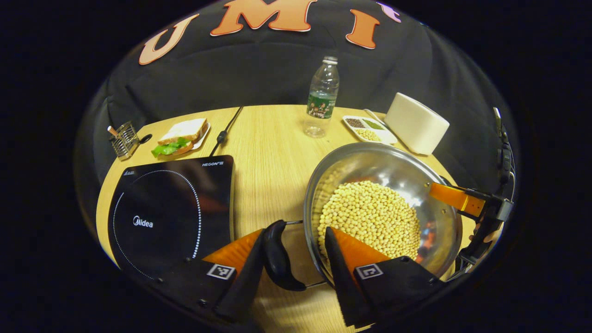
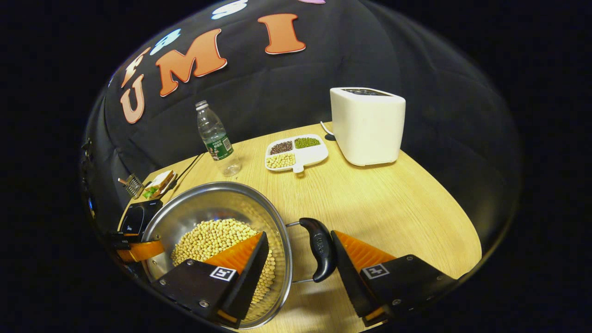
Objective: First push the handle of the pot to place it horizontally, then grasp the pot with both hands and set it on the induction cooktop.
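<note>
The steel pot (image 1: 384, 208), full of beans (image 1: 370, 217) and likely heavy and slick, sits on the tabletop (image 1: 273, 152) beside the cooktop (image 1: 171, 217), with the left claw (image 1: 300, 259) and right claw (image 2: 300, 263) each spread open astride a side handle (image 1: 277, 256) and the rim, the places to grip.

Black gripper bodies (image 1: 296, 263) with square markers, screws, ribbed fingers (image 1: 354, 252).
</note>
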`<state>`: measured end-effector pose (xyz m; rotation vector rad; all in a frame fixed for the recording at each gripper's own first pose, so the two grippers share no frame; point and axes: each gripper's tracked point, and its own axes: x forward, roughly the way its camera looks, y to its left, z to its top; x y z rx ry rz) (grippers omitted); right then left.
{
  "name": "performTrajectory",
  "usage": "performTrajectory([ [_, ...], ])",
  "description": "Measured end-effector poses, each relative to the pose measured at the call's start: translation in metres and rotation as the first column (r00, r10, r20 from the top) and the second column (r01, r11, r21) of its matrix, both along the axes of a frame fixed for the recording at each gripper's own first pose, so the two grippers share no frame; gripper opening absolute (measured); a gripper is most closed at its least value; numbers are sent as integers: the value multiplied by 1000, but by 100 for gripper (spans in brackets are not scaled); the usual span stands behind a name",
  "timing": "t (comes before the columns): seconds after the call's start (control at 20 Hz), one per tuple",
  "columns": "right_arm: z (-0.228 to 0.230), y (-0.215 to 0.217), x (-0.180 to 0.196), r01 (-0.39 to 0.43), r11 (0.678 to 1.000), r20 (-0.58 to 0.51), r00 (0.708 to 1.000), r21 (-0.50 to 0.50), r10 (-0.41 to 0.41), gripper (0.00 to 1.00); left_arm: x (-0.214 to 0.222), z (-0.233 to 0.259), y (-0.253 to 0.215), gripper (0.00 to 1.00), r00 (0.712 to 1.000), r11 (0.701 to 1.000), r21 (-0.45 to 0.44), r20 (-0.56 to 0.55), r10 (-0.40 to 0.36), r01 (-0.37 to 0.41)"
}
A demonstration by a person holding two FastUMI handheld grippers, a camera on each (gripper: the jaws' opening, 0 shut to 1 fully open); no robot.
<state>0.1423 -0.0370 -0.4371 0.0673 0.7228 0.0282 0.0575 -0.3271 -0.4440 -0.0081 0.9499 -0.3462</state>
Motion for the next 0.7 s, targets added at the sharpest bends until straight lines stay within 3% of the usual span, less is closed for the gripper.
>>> performTrajectory([
  [0.1,2,-2,-1,1,1000,0,1000,6,-1,65,-3,1,1,73,999,1000,9,-37,1,-1],
  [0.2,2,0,-3,13,1000,-12,1000,14,-13,61,4,2,2,69,1000,1000,10,-29,3,-3],
  [0.25,4,1,-5,21,1000,-18,1000,20,-21,56,1,1,2,63,999,1000,4,-37,3,-2],
  [0.3,7,3,-9,22,1000,-22,1000,22,-22,49,1,3,3,64,999,1000,-6,-43,7,-7],
  [0.7,90,53,-30,-2,997,70,998,72,-3,51,5,78,52,60,999,1000,-15,32,13,-12],
])
